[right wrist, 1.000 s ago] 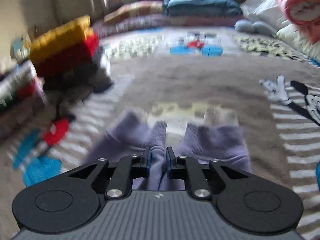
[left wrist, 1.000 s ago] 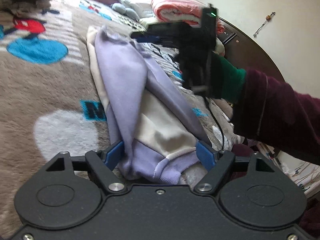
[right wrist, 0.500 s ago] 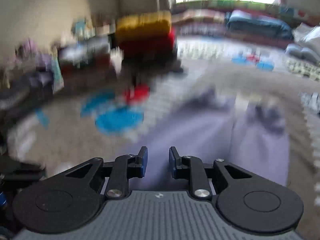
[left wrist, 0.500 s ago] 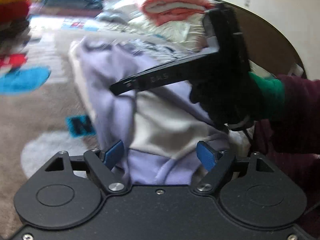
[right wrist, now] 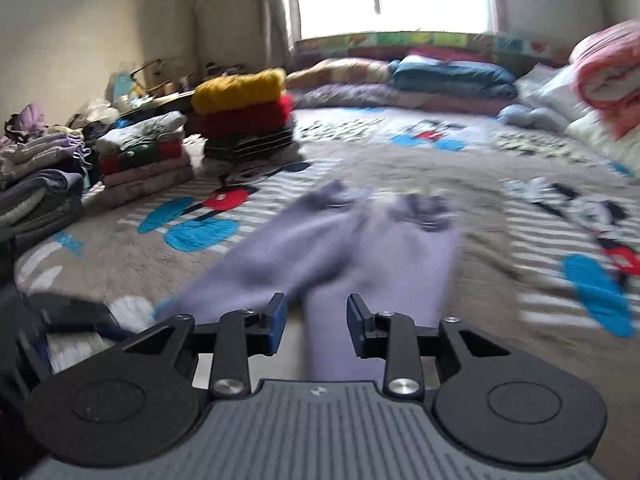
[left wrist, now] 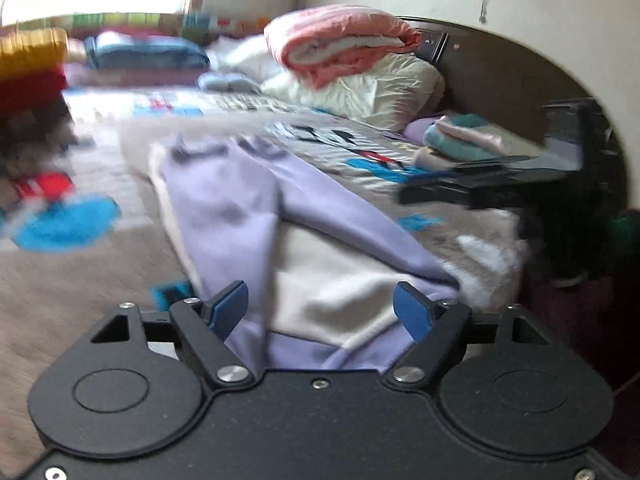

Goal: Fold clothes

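Note:
A lavender and cream garment point(left wrist: 248, 216) lies lengthwise on the bed; it also shows in the right wrist view point(right wrist: 352, 248), with its two cuffed ends at the far side. My left gripper point(left wrist: 320, 308) is open, its blue pads on either side of the garment's near hem. My right gripper point(right wrist: 316, 320) is open and empty above the near part of the garment. The right gripper also appears at the right of the left wrist view point(left wrist: 520, 188), held off to the side of the garment.
The bed has a grey cartoon-print blanket point(right wrist: 440, 168). Stacks of folded clothes point(right wrist: 240, 116) stand at the left. A pink rolled blanket on white pillows point(left wrist: 344, 48) lies near the dark headboard point(left wrist: 500, 72). A small folded pile point(left wrist: 460, 140) sits by the headboard.
My right gripper let go of the garment's cuffed ends, opened, and drew back to the right, near side. My left gripper stayed open at the hem.

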The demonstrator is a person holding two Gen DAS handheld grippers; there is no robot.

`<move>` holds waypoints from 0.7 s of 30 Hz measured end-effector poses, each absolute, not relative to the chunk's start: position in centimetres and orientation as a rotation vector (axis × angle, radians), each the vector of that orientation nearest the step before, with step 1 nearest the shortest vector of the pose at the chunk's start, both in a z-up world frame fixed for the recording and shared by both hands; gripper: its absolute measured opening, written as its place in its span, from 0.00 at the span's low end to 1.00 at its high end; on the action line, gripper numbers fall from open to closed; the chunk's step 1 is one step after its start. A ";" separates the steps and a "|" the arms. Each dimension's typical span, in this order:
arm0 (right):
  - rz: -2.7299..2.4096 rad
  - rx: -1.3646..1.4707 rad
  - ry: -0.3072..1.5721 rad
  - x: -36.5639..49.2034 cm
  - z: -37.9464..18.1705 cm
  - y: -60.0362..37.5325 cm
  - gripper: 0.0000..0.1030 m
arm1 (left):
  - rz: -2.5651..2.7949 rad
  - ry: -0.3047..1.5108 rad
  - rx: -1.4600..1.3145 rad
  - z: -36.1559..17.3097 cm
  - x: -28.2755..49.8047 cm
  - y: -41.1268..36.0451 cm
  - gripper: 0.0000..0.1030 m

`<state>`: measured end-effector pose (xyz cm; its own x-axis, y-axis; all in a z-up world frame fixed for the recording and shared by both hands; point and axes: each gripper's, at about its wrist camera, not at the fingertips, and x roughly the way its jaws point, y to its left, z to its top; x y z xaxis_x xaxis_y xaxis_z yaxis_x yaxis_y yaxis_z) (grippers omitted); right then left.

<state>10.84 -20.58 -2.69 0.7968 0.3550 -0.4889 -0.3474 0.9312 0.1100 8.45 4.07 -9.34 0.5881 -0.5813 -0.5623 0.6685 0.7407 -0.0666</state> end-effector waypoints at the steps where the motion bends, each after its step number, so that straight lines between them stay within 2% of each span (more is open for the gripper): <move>1: 0.368 -0.006 0.515 9.7 -2.7 -21.2 0.35 | -0.721 0.581 0.191 -9.3 8.0 4.0 0.77; 11: 0.385 -0.354 0.424 0.0 -5.4 -21.2 0.42 | -0.608 0.435 0.518 -8.7 3.8 3.2 0.77; 15: 0.422 -0.534 0.453 -1.7 -7.3 -19.6 0.42 | -0.568 0.372 0.669 -9.8 3.2 2.4 0.77; 21: 0.370 -0.656 0.442 -1.5 -8.8 -17.9 0.45 | -0.507 0.272 0.905 -12.2 2.9 0.9 0.77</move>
<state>-1.50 -17.93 -8.84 0.8444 0.1885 -0.5015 -0.4604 0.7340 -0.4992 2.90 0.93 -12.18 0.8498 -0.3032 -0.4311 0.5268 0.5118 0.6786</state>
